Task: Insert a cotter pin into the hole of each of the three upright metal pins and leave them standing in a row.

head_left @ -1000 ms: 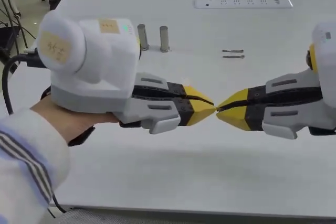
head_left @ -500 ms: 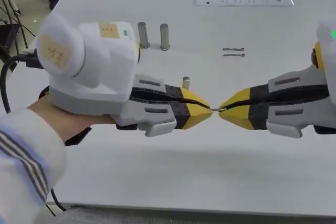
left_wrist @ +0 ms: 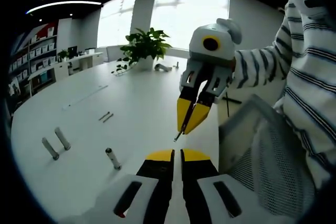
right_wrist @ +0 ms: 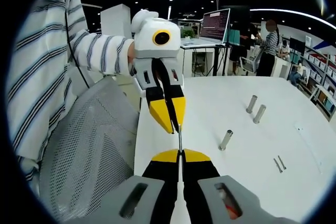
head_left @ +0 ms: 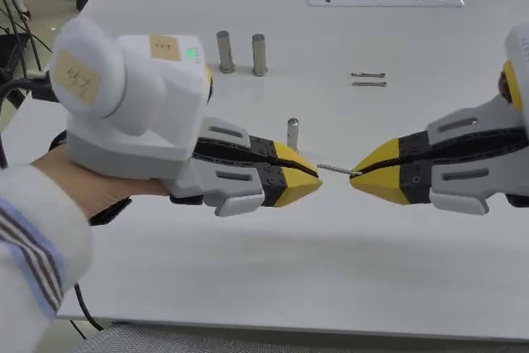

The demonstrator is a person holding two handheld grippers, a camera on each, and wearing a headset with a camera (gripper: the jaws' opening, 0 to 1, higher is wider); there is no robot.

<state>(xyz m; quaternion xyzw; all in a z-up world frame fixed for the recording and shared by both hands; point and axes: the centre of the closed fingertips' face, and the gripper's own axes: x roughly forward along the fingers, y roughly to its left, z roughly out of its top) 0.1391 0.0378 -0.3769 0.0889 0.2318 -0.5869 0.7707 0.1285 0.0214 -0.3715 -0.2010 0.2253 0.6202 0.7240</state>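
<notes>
So the right gripper (head_left: 355, 176) is pinching a thin silver cotter pin (head_left: 335, 169) by one end. Its long axis lies roughly level and points straight at the left gripper (head_left: 316, 182), whose yellow jaws look pressed together on nothing. The short upright grey metal pin (head_left: 293, 133) stands on the white table (head_left: 248, 270) just behind those left tips, so I'd guess left is nearer to steady it.

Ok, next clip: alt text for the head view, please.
The right gripper holds a cotter pin in shut jaws, pointing it at the shut left gripper over a white workbench. One upright metal pin stands just behind them; two more pins and two spare cotter pins sit farther back.
</notes>
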